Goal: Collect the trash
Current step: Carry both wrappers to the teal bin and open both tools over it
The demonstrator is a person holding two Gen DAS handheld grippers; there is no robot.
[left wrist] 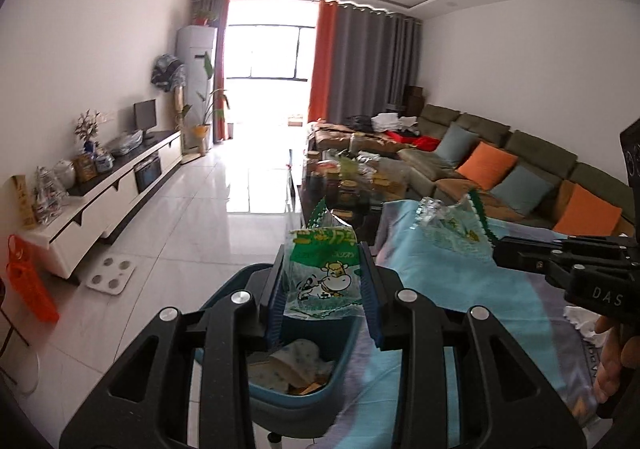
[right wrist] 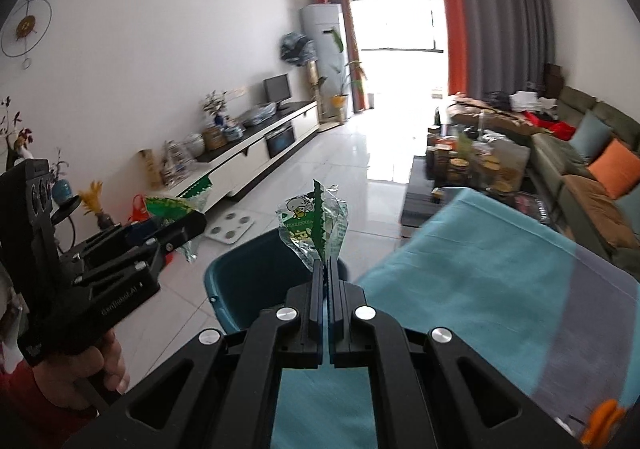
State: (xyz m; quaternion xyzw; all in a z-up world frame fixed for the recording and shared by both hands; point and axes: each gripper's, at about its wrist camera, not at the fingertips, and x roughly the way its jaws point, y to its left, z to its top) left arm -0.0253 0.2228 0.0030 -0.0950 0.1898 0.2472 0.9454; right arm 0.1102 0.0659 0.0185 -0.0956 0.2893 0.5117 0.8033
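Some rubbish already lies in the blue bin: crumpled paper shows at its bottom, below the left gripper. Two pieces are in hand and not yet dropped. The left jaws, partly spread, hold a green-and-white cow-print wrapper between them, directly over the bin. The right gripper has its jaws pressed nearly together on a crinkled clear-and-green wrapper sticking up ahead of the tips, with the bin just beyond and the teal-covered table to their right. Both point level, toward the room
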